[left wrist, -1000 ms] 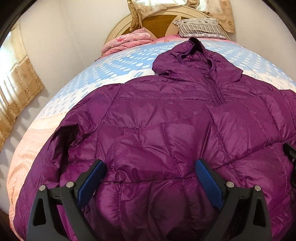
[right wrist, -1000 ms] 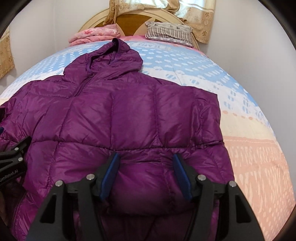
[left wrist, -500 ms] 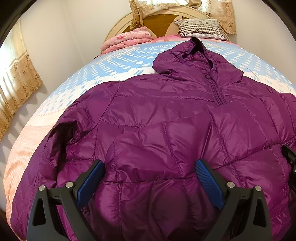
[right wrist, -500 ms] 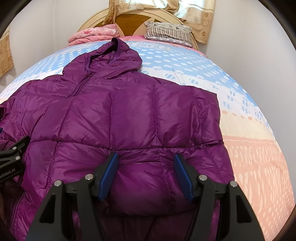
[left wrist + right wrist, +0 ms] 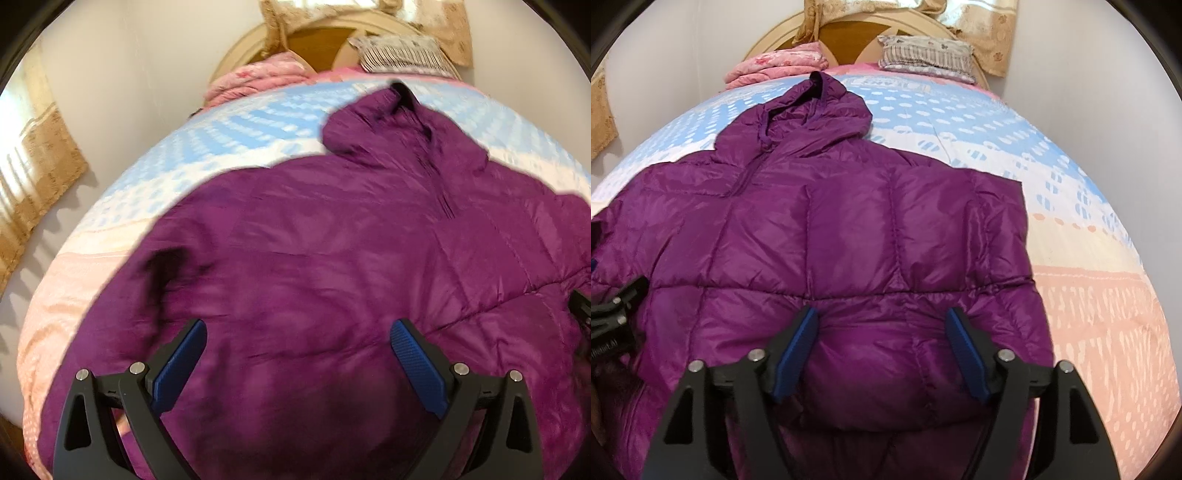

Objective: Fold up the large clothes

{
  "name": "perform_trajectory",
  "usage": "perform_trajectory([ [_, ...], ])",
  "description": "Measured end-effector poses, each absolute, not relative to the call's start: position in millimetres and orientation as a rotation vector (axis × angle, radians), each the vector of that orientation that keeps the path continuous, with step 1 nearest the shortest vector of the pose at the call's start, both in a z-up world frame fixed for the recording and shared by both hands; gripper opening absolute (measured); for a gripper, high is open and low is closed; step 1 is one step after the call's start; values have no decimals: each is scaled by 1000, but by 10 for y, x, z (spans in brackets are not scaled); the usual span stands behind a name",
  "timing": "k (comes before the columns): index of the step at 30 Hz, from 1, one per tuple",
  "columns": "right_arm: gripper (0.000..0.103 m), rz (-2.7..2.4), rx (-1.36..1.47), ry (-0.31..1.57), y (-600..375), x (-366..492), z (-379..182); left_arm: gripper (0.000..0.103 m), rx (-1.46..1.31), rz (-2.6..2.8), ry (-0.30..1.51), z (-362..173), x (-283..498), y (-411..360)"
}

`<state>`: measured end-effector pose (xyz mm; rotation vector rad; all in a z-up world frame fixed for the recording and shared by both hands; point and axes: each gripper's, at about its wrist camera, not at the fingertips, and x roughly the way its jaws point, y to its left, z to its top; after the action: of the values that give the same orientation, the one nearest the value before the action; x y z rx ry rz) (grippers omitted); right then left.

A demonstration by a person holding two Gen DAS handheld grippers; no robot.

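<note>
Purple hooded puffer jacket [image 5: 849, 236]: spread flat on patterned bed [image 5: 1071, 206], hood toward headboard. Left gripper [image 5: 295, 354]: jaws wide apart over hem, holding nothing. Right gripper [image 5: 882, 350]: jaws apart, puffed hem fabric between them.

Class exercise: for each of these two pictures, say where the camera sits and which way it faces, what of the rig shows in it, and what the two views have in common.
Left wrist: on the left gripper, low over the purple jacket, facing the headboard; its jaws stand open, and the other gripper pokes in at the right edge.
Right wrist: on the right gripper, same heading, over the jacket's right side; jaws open, the other gripper at the left edge.
Shared: jacket, hood, bedspread, striped pillow, pink blanket.
</note>
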<state>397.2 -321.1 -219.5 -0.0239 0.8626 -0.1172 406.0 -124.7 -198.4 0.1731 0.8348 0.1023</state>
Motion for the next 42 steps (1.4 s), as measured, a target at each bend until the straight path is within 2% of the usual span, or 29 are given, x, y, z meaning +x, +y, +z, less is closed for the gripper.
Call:
perform_trajectory([
  [5, 91, -112, -8, 778, -3216, 3405, -1949, 100, 113, 146, 740, -1559, 3591, -461],
  [16, 94, -58, -38, 774, -2830, 2311, -1965, 100, -1, 525, 751, -1816, 2334, 1628],
  [23, 94, -27, -51, 718, -2520, 1926, -1909, 98, -222, 436, 861, -2137, 2103, 2075],
  [25, 94, -14, -54, 704, -2459, 1877, -1871, 65, -231, 406, 879, -2229, 2150, 2038],
  [26, 94, -7, -57, 698, -2440, 1861, -1848, 39, -237, 387, 898, -2277, 2187, 2040],
  [28, 94, -10, -65, 685, -2437, 1828, -1823, 15, -225, 386, 874, -2202, 2189, 2001],
  [29, 94, -17, -65, 681, -2443, 1805, -1814, 8, -210, 379, 865, -2146, 2194, 1994],
  [36, 94, -63, 29, 662, -2670, 1711, -1805, 4, -57, 411, 657, -1378, 2101, 1851],
  [42, 94, -72, 41, 660, -2789, 1708, -1817, 4, 52, 285, 494, -674, 2205, 1150],
])
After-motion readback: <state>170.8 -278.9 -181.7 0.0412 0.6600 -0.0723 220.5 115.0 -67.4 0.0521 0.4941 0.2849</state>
